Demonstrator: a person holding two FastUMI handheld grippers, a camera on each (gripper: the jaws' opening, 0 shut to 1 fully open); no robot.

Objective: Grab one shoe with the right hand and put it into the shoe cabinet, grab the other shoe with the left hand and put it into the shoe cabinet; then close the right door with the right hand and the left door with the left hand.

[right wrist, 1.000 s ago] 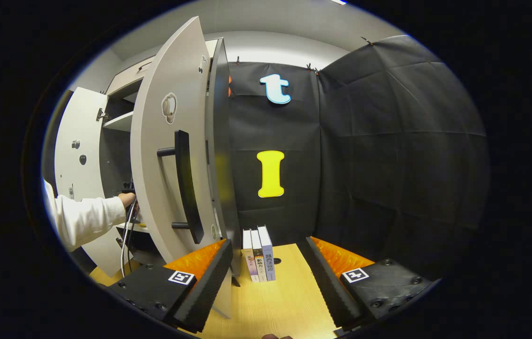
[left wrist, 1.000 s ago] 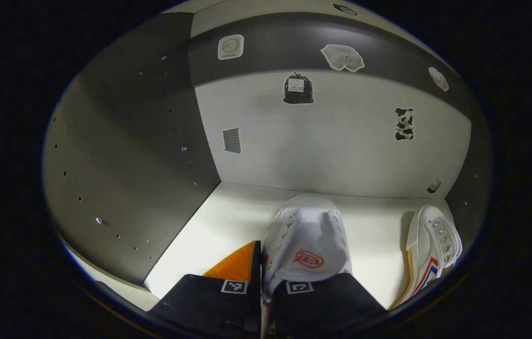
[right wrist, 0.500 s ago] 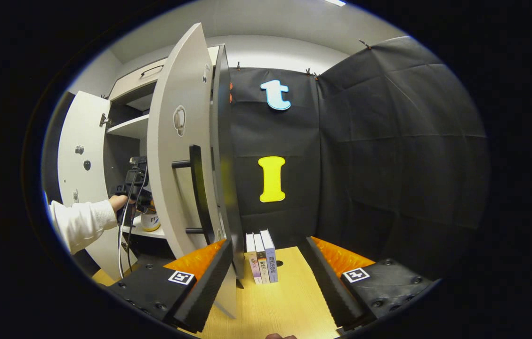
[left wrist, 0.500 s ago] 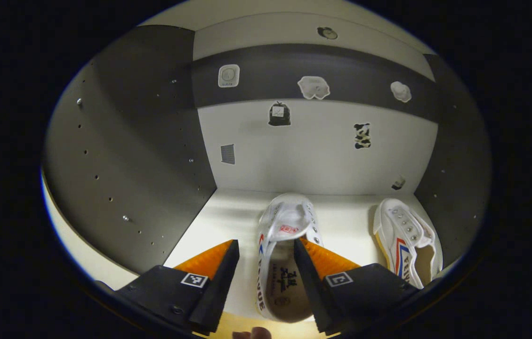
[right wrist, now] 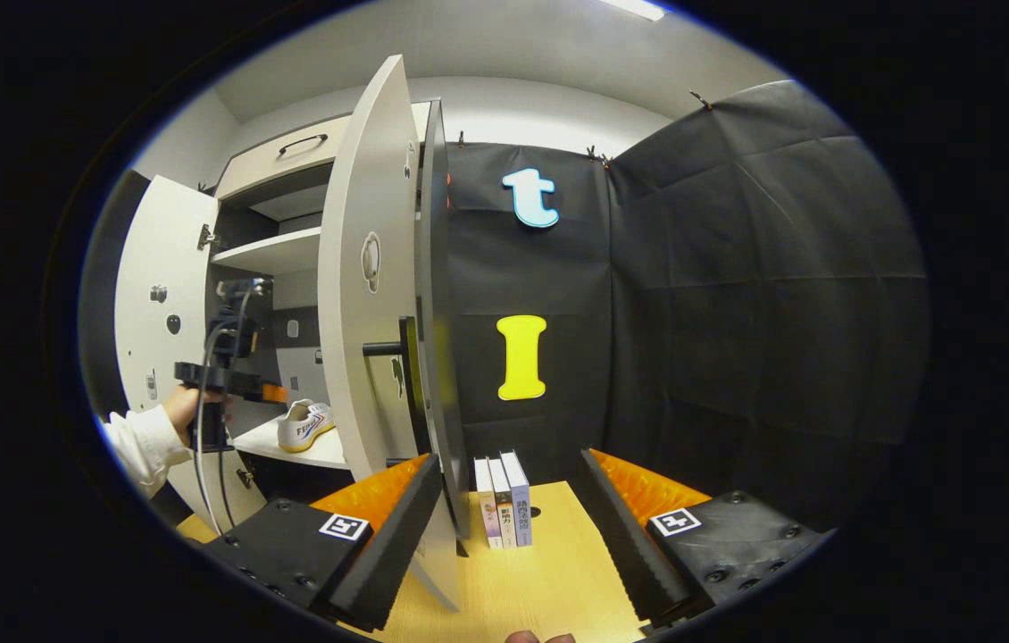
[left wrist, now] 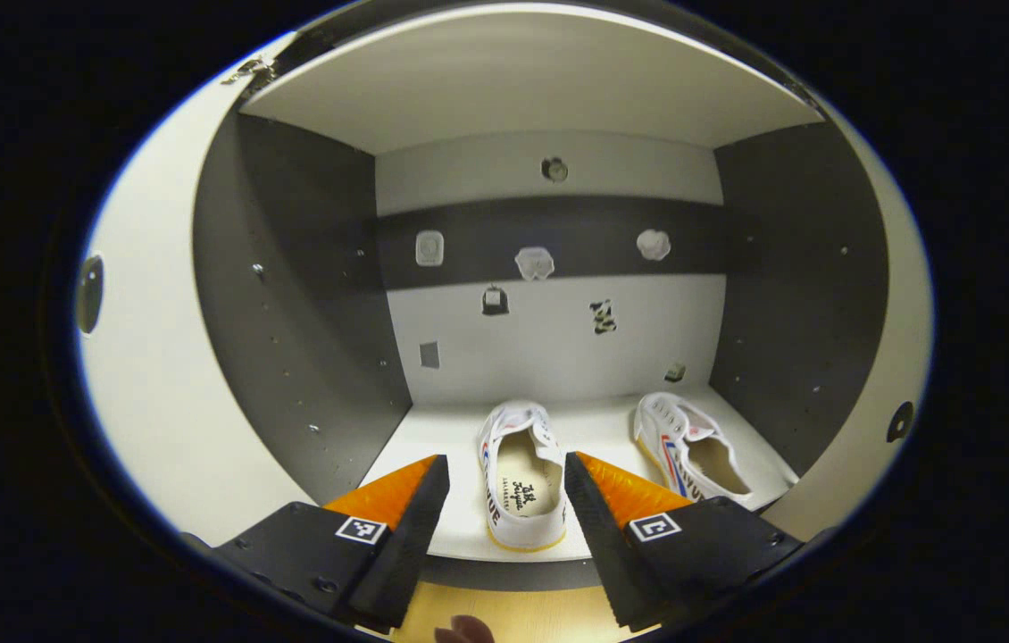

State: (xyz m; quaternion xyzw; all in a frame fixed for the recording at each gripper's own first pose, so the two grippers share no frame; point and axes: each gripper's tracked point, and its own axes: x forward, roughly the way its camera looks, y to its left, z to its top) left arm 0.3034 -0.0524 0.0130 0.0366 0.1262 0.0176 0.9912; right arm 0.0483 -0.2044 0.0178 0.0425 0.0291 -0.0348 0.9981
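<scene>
Two white canvas shoes stand side by side on the cabinet shelf (left wrist: pixel 594 415), toes pointing inward: one shoe (left wrist: pixel 518 478) at the middle, the other shoe (left wrist: pixel 687 446) to its right. My left gripper (left wrist: pixel 504 464) is open and pulled back outside the cabinet front, its fingers framing the middle shoe's heel without touching it. In the right gripper view, the left gripper (right wrist: pixel 228 379) is held by a hand in front of the shelf, where a shoe (right wrist: pixel 308 424) shows. My right gripper (right wrist: pixel 509 469) is open and holds nothing, close by the right door's (right wrist: pixel 371 286) edge.
The right door has a black bar handle (right wrist: pixel 397 348) and stands wide open. The left door (right wrist: pixel 156 313) is open too. Three books (right wrist: pixel 504 496) stand on the wooden table (right wrist: pixel 540 572) by the black cloth wall. Stickers dot the cabinet's back panel (left wrist: pixel 549 339).
The left gripper opened, let go of the middle shoe on the shelf, and drew back out of the cabinet. The right gripper stayed open and edged closer to the right door.
</scene>
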